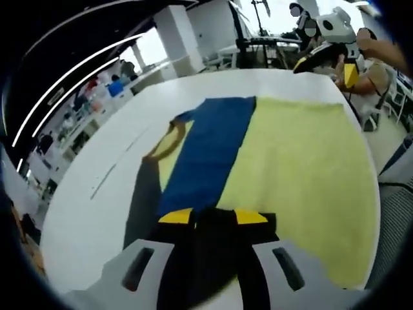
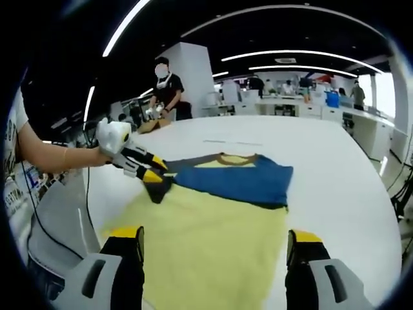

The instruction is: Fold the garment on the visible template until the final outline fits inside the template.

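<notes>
We see the garment (image 2: 232, 181) lying flat on a yellow template (image 2: 206, 252), which sits on a white table (image 2: 335, 168). In the right gripper view the garment sits at 12 o'clock from the right gripper (image 2: 216, 248), well apart from it. That gripper's jaws stand wide apart with nothing between them, only template below. The garment is blue with a yellow neck area and dark trim; one side is folded over.

The left gripper (image 2: 151, 174) comes in at 9 o'clock in that view, a hand behind it, its jaws closed on a dark corner of the garment. In the left gripper view the left gripper (image 1: 213, 216) pinches dark cloth at 6 o'clock, the blue garment (image 1: 210, 148) runs up toward 12 over the template (image 1: 303, 174). The right gripper (image 1: 326, 55) shows at 1 o'clock. A person (image 2: 169, 90) stands at the far table edge.
</notes>
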